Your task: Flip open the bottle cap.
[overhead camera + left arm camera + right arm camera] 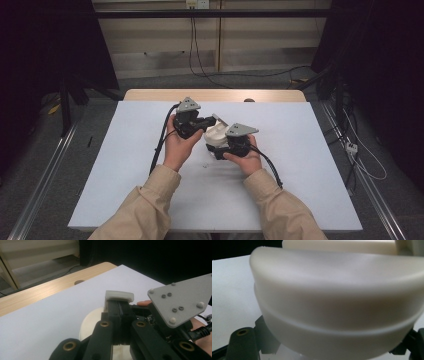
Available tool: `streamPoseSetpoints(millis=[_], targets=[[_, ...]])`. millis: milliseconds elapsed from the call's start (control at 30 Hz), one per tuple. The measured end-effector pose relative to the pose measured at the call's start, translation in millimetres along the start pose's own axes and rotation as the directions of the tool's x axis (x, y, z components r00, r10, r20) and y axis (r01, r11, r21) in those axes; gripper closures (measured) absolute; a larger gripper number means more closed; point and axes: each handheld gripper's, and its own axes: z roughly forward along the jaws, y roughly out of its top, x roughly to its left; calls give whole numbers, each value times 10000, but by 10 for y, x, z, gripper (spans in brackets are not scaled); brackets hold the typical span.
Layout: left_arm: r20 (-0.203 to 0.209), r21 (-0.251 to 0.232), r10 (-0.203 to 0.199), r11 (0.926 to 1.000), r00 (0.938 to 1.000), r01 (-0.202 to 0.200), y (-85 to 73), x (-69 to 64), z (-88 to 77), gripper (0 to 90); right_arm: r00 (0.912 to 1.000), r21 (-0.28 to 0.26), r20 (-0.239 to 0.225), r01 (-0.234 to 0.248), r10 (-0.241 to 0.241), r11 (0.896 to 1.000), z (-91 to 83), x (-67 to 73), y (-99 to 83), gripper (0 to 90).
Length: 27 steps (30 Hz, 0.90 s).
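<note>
A cream-white round container (216, 134) sits in the middle of the white-covered table (125, 175), between both hands. My right gripper (220, 145) comes at it from the right. In the right gripper view the container's ribbed wall (337, 305) spans the space between the black jaws, which are closed on it. My left gripper (208, 122) reaches in from the left over the container's raised upper part. In its own view the jaws are pressed together with a pale pad at the tip (119, 295), above the cream body (90, 321). Whether a thin edge is pinched there is unclear.
The right gripper's grey plate (178, 302) lies close beside the left jaws. A tiny white scrap (205, 164) rests on the sheet near the hands. The bare wooden table edge (215, 95) runs along the far side. Cables and dark stands surround the table.
</note>
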Motion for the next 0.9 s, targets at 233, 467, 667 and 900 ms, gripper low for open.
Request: streamPoseSetpoints(millis=[233, 467, 667, 900], targets=[[2, 51, 38, 10000, 10000, -38, 22, -1, 51, 900, 10000, -8, -16, -18, 18, 10000, 0, -3, -3, 188], [0, 75, 66, 9999, 10000, -66, 41, -4, 86, 900, 10000, -6, -15, -14, 14, 10000, 0, -3, -4, 187], [-1, 59, 77, 10000, 10000, -77, 64, -7, 111, 900, 10000, -8, -7, -3, 3, 10000, 1, -2, -6, 188], [-7, 78, 113, 9999, 9999, -113, 102, -11, 138, 900, 10000, -6, -10, -9, 9, 10000, 2, -2, -8, 188]])
